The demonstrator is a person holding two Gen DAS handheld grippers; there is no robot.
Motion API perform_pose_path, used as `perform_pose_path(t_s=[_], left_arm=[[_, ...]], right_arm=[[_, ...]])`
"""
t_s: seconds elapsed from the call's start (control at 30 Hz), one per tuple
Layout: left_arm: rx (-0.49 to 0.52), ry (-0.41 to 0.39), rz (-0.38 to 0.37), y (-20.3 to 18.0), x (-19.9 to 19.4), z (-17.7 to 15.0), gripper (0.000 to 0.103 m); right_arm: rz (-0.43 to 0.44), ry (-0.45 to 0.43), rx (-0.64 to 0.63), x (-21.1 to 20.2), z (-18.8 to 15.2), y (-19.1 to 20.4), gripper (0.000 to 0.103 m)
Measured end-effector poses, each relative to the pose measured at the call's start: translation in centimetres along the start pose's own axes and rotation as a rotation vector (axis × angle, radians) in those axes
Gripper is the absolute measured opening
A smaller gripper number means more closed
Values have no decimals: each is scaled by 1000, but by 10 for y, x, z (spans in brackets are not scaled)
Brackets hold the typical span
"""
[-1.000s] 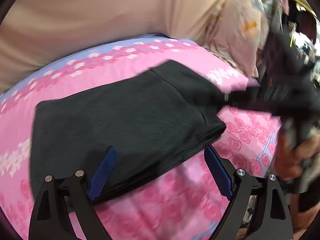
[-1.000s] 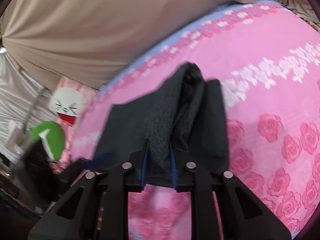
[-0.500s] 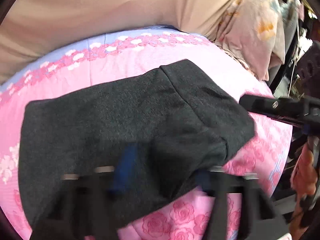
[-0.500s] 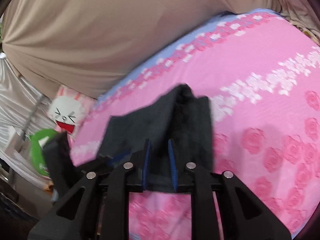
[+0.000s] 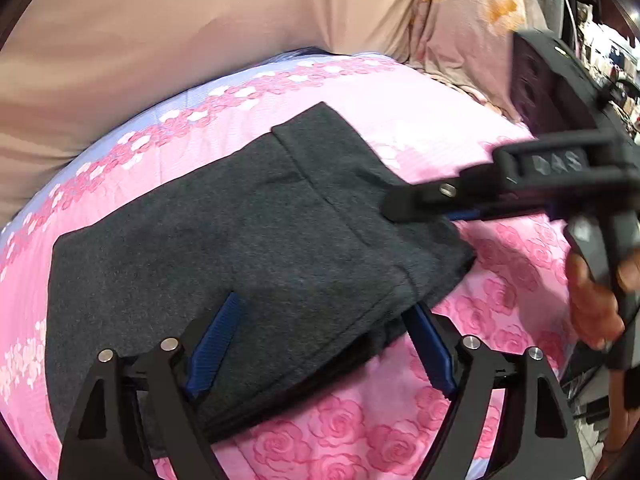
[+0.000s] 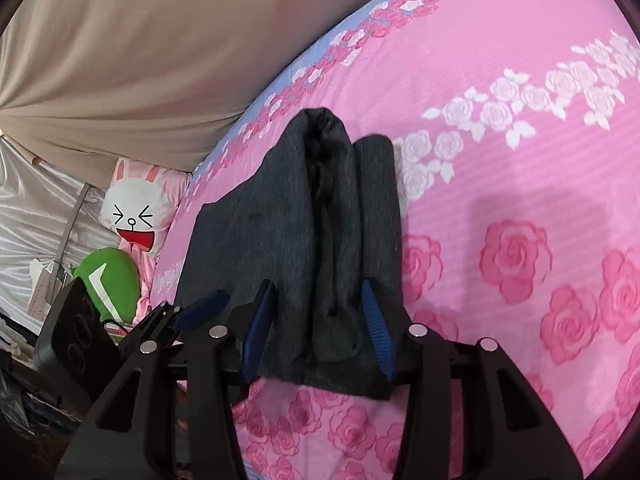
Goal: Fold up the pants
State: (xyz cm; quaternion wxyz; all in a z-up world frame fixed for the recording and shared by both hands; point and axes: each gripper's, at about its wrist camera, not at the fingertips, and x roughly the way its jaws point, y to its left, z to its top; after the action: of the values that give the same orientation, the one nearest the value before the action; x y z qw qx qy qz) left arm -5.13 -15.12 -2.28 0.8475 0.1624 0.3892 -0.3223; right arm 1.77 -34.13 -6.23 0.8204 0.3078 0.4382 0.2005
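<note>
Dark grey pants [image 5: 240, 248] lie folded into a thick rectangle on a pink rose-print bed sheet [image 5: 400, 148]. My left gripper [image 5: 320, 344] is open, its blue pads straddling the near folded edge. My right gripper [image 6: 316, 336] is open, its pads on either side of the waistband end of the pants [image 6: 320, 240]. In the left wrist view the right gripper [image 5: 460, 204] reaches in from the right, over the waistband end. The left gripper [image 6: 192, 312] shows at the pants' left edge in the right wrist view.
A beige curtain [image 5: 200, 40] hangs behind the bed. A floral pillow [image 5: 472, 20] lies at the far right. A rabbit plush [image 6: 136, 216] and a green plush [image 6: 112, 280] sit beside the bed's left end. The sheet [image 6: 520, 160] stretches to the right.
My right gripper has opened and let go of the pants' waistband end, which now lies on the sheet. My left gripper stays open at the near folded edge.
</note>
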Motion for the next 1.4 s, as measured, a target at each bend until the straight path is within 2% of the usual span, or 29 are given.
perform_pose_path(t_s=[0.03, 0.07, 0.13, 0.27, 0.37, 0.4, 0.43, 0.47, 0.5, 0.53, 0.57, 0.63, 0.67, 0.7, 0.77, 0.83, 0.87, 0.93, 0.97, 1.07, 1.13, 1.2, 1.23, 1.33, 1.4], left_arm=[[11, 4, -4, -3, 0, 0, 84], [20, 5, -8, -6, 0, 0, 87], [33, 4, -9, -14, 2, 2, 87], [57, -4, 36, -28, 11, 11, 91], [38, -21, 53, -31, 16, 20, 91], [30, -19, 51, -30, 19, 22, 87], [0, -28, 58, -26, 20, 25, 66], [-25, -18, 83, -19, 22, 28, 40], [-45, -5, 81, -12, 23, 30, 34], [-96, -6, 43, 3, 18, 31, 15], [-134, -14, 18, 15, 12, 31, 15], [-236, -60, -49, 51, -13, 30, 14], [-276, -92, -41, 69, -30, 29, 14], [-306, -117, -23, 83, -44, 29, 14], [-383, -172, 6, 122, -85, 24, 14], [-439, -221, 83, 160, -131, 14, 14], [-455, -234, 129, 174, -148, 9, 14], [-526, -252, 232, 209, -184, -10, 13], [-560, -251, 273, 226, -195, -18, 13], [-676, -242, 402, 283, -224, -58, 13], [-742, -221, 434, 315, -228, -84, 13], [-799, -193, 440, 342, -222, -109, 13], [-840, -164, 419, 358, -213, -126, 13], [-916, -140, 350, 376, -200, -158, 13], [-931, -155, 336, 380, -196, -170, 13]], right_arm=[[23, 19, -18, 3, 0, 3, 32], [32, 34, -33, 6, 0, 8, 24], [65, 35, -40, 2, 0, 14, 19], [204, 21, 11, -10, 14, 19, 17], [250, 50, 22, -3, 20, 29, 17], [254, 59, 23, 0, 20, 31, 17], [257, 67, 30, 1, 20, 30, 17], [249, 68, 31, 1, 20, 29, 18], [240, 47, 40, -3, 19, 25, 20], [262, 22, 60, -8, 19, 20, 22], [285, -3, 69, -15, 17, 16, 22], [203, -99, 37, -39, 12, 14, 28], [123, -139, 5, -49, 8, 15, 34], [8, -181, -46, -59, 2, 21, 36], [-120, -210, -138, -63, -10, 36, 38], [-191, -200, -235, -55, -20, 57, 40], [-216, -190, -289, -48, -26, 69, 45], [-251, -166, -433, -21, -40, 104, 55], [-255, -156, -470, -11, -45, 115, 57], [-244, -79, -592, 41, -59, 159, 57], [-236, -13, -643, 78, -68, 181, 57], [-238, 43, -714, 113, -79, 203, 56], [-238, 64, -732, 123, -83, 205, 56], [-299, 111, -789, 161, -92, 217, 56], [-323, 107, -814, 172, -96, 217, 56]])
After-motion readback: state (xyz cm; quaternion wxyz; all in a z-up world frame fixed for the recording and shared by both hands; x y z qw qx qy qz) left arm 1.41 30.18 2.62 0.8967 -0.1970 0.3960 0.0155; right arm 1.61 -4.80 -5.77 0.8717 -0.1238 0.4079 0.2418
